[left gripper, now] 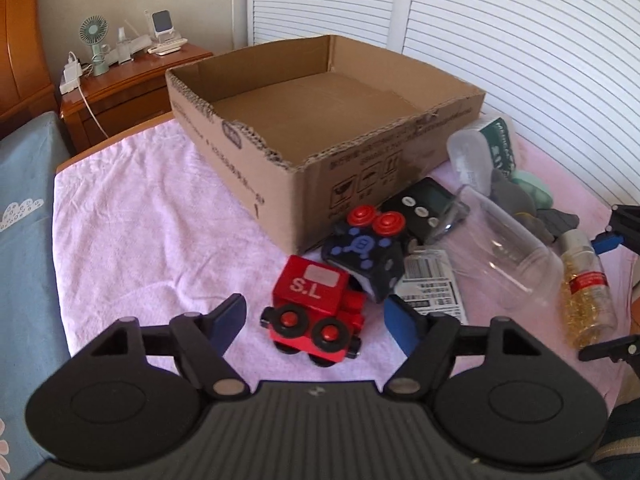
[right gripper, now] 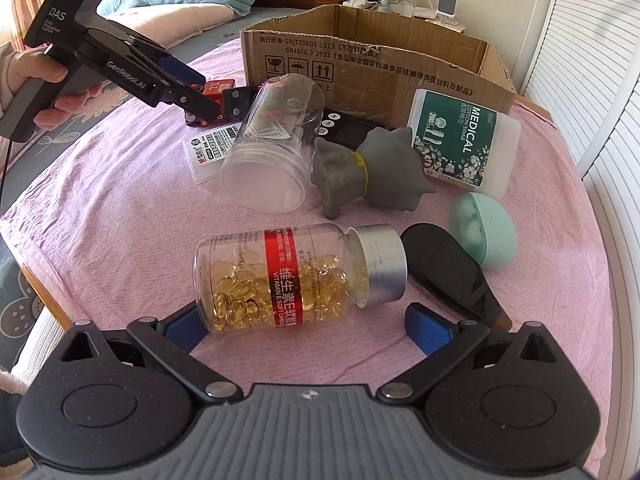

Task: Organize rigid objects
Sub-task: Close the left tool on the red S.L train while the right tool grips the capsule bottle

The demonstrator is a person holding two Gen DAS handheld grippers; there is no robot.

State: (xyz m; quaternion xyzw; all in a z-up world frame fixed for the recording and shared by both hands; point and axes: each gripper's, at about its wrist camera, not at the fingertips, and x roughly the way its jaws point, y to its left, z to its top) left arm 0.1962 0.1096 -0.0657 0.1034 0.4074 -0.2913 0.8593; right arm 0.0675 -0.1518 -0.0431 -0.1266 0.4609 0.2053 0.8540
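The left tongs (left gripper: 314, 316) sit low over the pink towel (left gripper: 140, 220), fingers on either side of the red train (left gripper: 316, 312); in the left wrist view a gap shows between each blue pad and the toy, so they are not gripping it. Just behind the train lies a dark cube (left gripper: 362, 258) with two red buttons, touching it, and beside that a flat labelled case (left gripper: 434, 284). Farther back stands the open box (left gripper: 320, 120), its inside bare.

The right tongs (right gripper: 304, 328) are spread wide around the pill bottle (right gripper: 296, 276) (on its side, silver cap to the right), with the right pad clear of the cap; the left pad's contact I cannot tell. Beside the cap lie a black oval thing (right gripper: 452, 276) and a green egg-shaped case (right gripper: 482, 230). Beyond are a clear jar (right gripper: 272, 148), a grey rubber toy (right gripper: 360, 168), a swab tub (right gripper: 464, 140) and a black timer (right gripper: 344, 130), all near the box's front wall.
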